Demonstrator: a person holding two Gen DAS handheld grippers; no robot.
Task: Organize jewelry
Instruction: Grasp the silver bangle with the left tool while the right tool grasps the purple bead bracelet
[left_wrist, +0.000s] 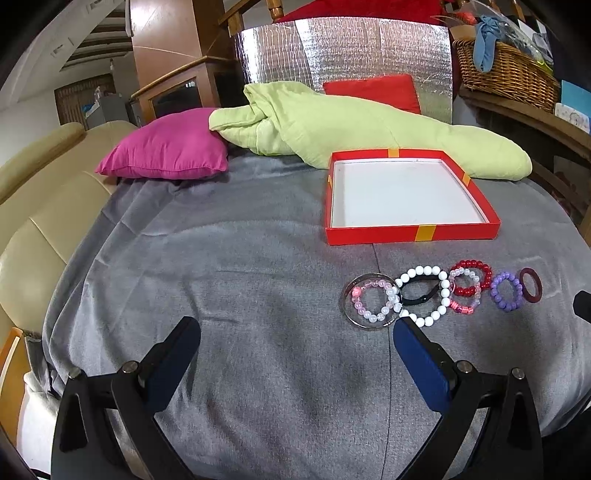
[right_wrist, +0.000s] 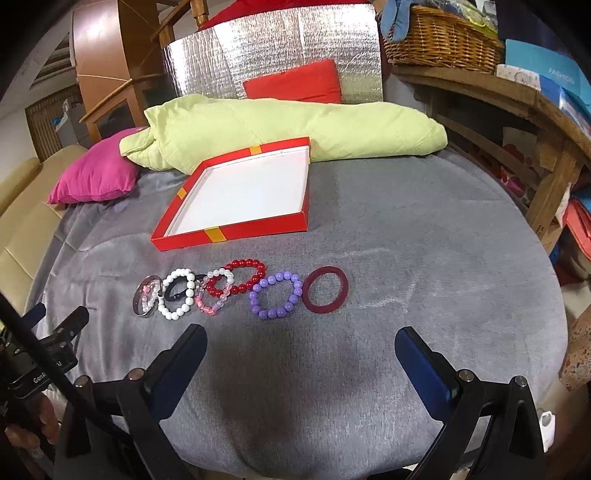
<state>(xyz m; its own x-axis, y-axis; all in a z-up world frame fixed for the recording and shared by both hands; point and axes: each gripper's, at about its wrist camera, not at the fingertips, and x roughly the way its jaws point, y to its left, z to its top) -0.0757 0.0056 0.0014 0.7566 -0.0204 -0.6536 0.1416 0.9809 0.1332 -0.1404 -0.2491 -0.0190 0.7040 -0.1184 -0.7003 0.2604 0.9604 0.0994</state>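
Observation:
Several bracelets lie in a row on the grey cloth: a silver bangle (left_wrist: 347, 295) around a pale pink bead bracelet (left_wrist: 375, 299), a white bead bracelet (left_wrist: 424, 295) (right_wrist: 177, 293), a red bead bracelet (left_wrist: 474, 277) (right_wrist: 245, 277), a purple bead bracelet (left_wrist: 506, 291) (right_wrist: 276, 295) and a dark red bangle (left_wrist: 530, 285) (right_wrist: 325, 290). An empty red box lid (left_wrist: 410, 234) (right_wrist: 229, 232) with a white inside sits behind them. My left gripper (left_wrist: 295, 328) is open, its right finger tip close to the white bracelet. My right gripper (right_wrist: 301, 338) is open, short of the purple bracelet.
A green quilt (left_wrist: 351, 125) (right_wrist: 288, 125), a pink cushion (left_wrist: 166, 147) (right_wrist: 92, 177) and a red cushion (left_wrist: 373, 92) lie at the back. A beige sofa (left_wrist: 37, 206) stands left. A wooden shelf (right_wrist: 517, 107) with a wicker basket (right_wrist: 439, 44) stands right. The left gripper (right_wrist: 55, 332) shows in the right wrist view.

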